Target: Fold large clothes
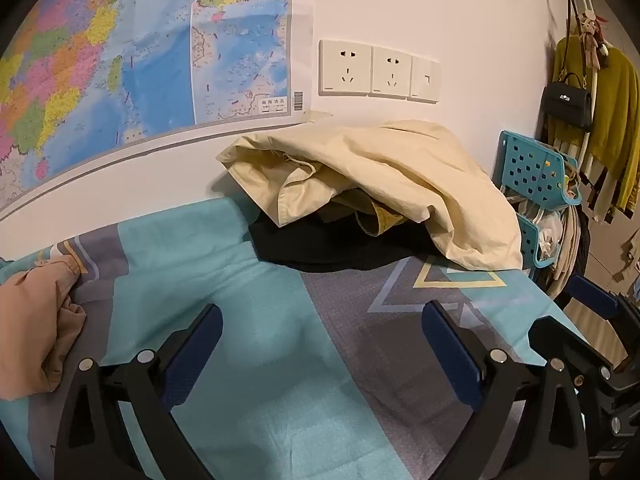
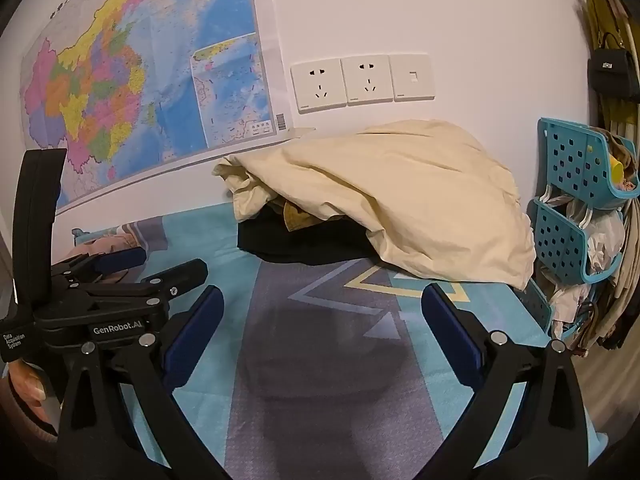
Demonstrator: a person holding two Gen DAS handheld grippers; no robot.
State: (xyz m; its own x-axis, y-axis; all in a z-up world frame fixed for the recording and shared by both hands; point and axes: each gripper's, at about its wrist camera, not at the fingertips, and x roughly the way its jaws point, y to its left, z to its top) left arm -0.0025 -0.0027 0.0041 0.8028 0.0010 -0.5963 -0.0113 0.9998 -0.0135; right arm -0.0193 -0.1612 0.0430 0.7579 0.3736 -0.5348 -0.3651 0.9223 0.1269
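Note:
A pile of clothes lies against the wall at the far side of the bed: a cream garment on top, a mustard piece and a black garment under it. A crumpled peach garment lies at the left edge. My left gripper is open and empty above the bedsheet, short of the pile. My right gripper is open and empty too, beside the left one, which shows in the right wrist view.
The bedsheet is teal and grey with triangle prints. A map and wall sockets are on the wall behind. Blue perforated baskets and hanging clothes with a black handbag stand at the right.

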